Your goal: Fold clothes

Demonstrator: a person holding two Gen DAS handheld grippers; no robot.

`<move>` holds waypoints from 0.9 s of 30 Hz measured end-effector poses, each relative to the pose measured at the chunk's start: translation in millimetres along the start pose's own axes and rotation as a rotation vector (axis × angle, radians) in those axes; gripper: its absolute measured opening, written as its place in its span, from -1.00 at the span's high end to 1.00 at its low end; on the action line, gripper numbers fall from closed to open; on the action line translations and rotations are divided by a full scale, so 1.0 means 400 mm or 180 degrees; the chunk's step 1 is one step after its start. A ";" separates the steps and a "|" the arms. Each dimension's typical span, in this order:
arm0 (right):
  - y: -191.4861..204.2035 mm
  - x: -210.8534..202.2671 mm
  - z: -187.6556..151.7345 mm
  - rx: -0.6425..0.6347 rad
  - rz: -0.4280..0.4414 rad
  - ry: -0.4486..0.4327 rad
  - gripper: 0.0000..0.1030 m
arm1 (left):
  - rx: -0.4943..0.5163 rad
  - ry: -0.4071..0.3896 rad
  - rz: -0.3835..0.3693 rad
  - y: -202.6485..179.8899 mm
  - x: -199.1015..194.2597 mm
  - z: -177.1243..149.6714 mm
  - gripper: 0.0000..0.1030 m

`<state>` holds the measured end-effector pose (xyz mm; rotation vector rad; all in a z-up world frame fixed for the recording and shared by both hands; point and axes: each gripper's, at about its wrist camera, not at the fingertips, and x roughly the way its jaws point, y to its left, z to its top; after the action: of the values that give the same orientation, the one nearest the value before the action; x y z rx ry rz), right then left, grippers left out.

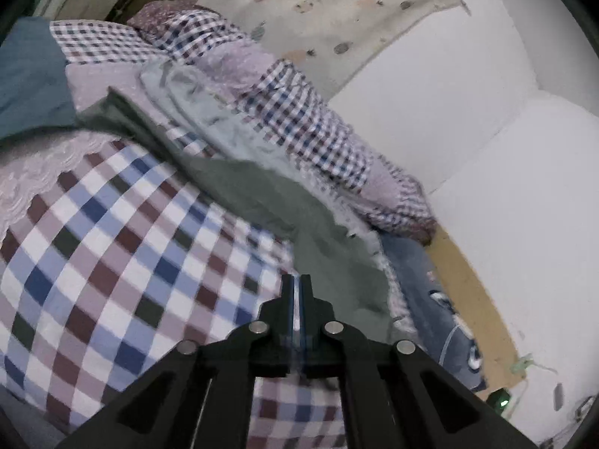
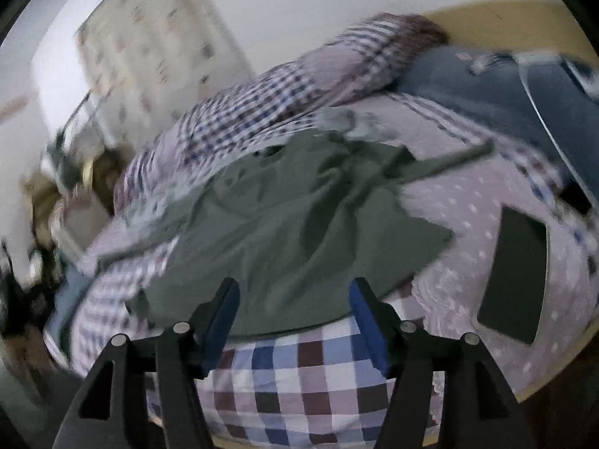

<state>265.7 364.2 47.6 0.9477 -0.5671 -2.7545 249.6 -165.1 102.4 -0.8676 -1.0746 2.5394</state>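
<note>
The left gripper had its fingers pressed together, and its black arms hid the near corner of the green garment, so a pinch on the cloth could not be told. In the right wrist view the whole room was smeared, and the things piled by the wall were too blurry to name. The blue pillow ran off the picture's right edge.

A dark green garment lies crumpled and spread on the checked bedding, apparently partly folded.
</note>
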 end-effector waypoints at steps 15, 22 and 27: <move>0.342 0.161 -0.188 -0.2043 0.0126 0.0294 -0.27 | -0.0903 0.1178 -0.0478 0.074 0.240 -0.131 -0.47; 0.480 0.271 -0.268 -0.2746 0.0269 0.0341 -0.25 | -0.1103 0.1235 -0.0604 0.088 0.261 -0.143 -0.48; 0.540 0.335 -0.299 -0.3016 0.0289 0.0320 -0.24 | -0.1346 0.1111 -0.0775 0.109 0.267 -0.136 -0.48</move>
<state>243.6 93.7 -25.7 0.7518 0.6538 -2.3919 198.4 -117.9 -4.5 -1.1476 -1.5115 1.9018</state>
